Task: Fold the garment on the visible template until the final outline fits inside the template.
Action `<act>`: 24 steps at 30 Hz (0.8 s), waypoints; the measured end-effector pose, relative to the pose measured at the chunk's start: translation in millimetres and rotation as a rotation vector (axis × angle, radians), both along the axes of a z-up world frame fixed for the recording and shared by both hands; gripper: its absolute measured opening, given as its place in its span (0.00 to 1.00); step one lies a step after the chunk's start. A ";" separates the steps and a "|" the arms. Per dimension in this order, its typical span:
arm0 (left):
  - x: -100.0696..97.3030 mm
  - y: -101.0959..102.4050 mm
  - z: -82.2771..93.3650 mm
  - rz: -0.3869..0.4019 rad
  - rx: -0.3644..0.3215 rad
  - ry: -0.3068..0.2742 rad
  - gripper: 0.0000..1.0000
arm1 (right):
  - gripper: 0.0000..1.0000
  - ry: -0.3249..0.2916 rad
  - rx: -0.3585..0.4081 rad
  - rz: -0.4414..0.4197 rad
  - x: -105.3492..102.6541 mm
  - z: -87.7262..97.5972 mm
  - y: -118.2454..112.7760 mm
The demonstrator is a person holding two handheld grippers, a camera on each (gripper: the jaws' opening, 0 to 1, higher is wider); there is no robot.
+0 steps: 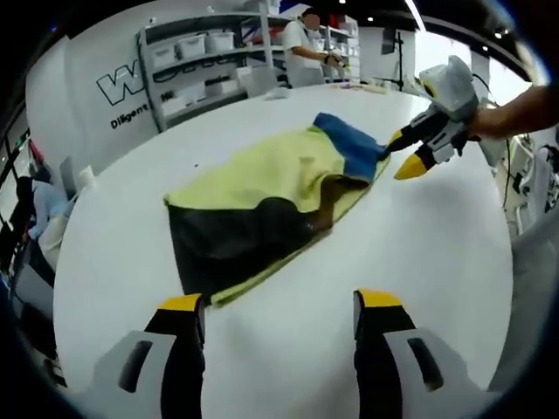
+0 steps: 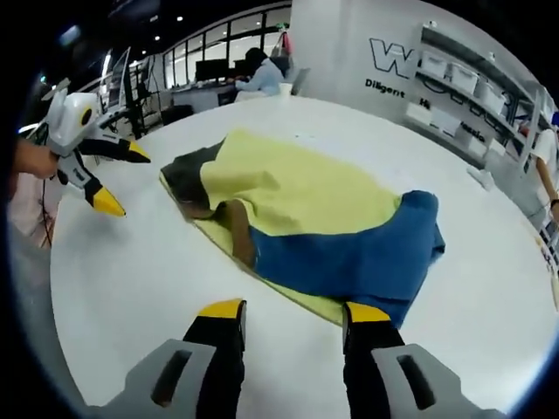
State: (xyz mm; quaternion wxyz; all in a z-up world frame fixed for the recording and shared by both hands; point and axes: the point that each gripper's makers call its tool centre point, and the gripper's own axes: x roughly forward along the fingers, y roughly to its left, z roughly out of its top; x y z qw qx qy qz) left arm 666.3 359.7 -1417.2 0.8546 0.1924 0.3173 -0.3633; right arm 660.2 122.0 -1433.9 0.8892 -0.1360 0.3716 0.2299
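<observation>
On the white round table [image 1: 288,349], the garment [image 1: 271,205] lying partly folded: yellow body doubled over a black end and a blue end, a brown lining peeping out at the fold. No template outline to be made out around the garment, so fit against it cannot be judged. Just short of the garment's black end, the left gripper [image 1: 279,310], jaws spread wide, nothing between them. Just short of the garment's blue end, the right gripper [image 2: 293,316], jaws likewise apart and empty; seen also from the left gripper view beside the blue end, yellow tips parted, perhaps touching the cloth edge. By the look of it, roughly midway: one lengthwise fold in, but ragged edges and the long shape unreduced. Likely left: bringing black and blue ends in toward the garment's middle, then squaring up.
</observation>
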 end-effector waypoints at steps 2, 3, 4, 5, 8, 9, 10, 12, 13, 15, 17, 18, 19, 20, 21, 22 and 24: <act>2.2 0.2 -3.9 -0.008 0.011 0.006 0.61 | 0.37 0.008 -0.005 0.002 0.6 -3.5 0.4; 3.3 0.3 -5.6 -0.008 0.014 0.011 0.58 | 0.36 0.011 -0.005 0.001 0.8 -4.7 0.4; 4.7 0.1 -7.3 -0.004 0.011 0.023 0.57 | 0.35 0.013 -0.005 -0.001 0.7 -5.6 0.4; 6.0 -0.3 -7.7 0.002 0.005 0.029 0.56 | 0.35 0.014 -0.004 -0.006 1.3 -6.7 -0.3; 8.8 -3.4 -11.9 0.001 -0.004 0.044 0.52 | 0.32 0.034 0.006 -0.025 1.1 -13.1 -3.4; 9.5 -3.4 -13.8 -0.002 0.003 0.047 0.51 | 0.32 0.036 0.002 -0.025 0.8 -14.3 -4.0; 10.1 -3.2 -15.4 -0.007 0.010 0.051 0.50 | 0.31 0.041 0.002 -0.026 0.1 -15.1 -5.0; 12.8 -3.6 -17.0 -0.008 0.008 0.057 0.47 | 0.31 0.037 0.013 -0.033 2.6 -15.1 -6.1; 14.1 -3.6 -19.5 -0.002 0.004 0.073 0.47 | 0.30 0.039 0.014 -0.037 3.7 -15.1 -7.1; 13.7 -5.5 -22.4 0.007 -0.005 0.103 0.45 | 0.28 0.036 0.015 -0.041 3.5 -14.9 -8.2; 12.9 -8.2 -22.0 0.001 -0.004 0.103 0.44 | 0.26 0.028 0.017 -0.040 2.8 -14.7 -8.3; 12.5 -9.3 -23.6 0.000 0.002 0.112 0.43 | 0.25 0.026 0.018 -0.041 2.4 -14.6 -8.4; 12.4 -9.9 -23.6 -0.002 0.004 0.109 0.43 | 0.23 0.024 0.019 -0.042 2.6 -14.8 -8.8; 14.0 -9.7 -23.8 -0.002 0.009 0.104 0.42 | 0.21 0.016 0.007 -0.033 2.4 -14.5 -9.6; 16.0 -8.8 -24.7 0.005 0.010 0.104 0.40 | 0.16 0.018 -0.001 -0.022 1.7 -14.3 -9.8; 17.1 -6.6 -25.8 0.024 0.015 0.110 0.38 | 0.10 0.022 -0.019 -0.010 -0.1 -14.7 -11.3; 19.4 -3.4 -25.4 0.060 0.008 0.111 0.32 | 0.00 0.019 -0.039 0.013 -3.0 -14.1 -13.2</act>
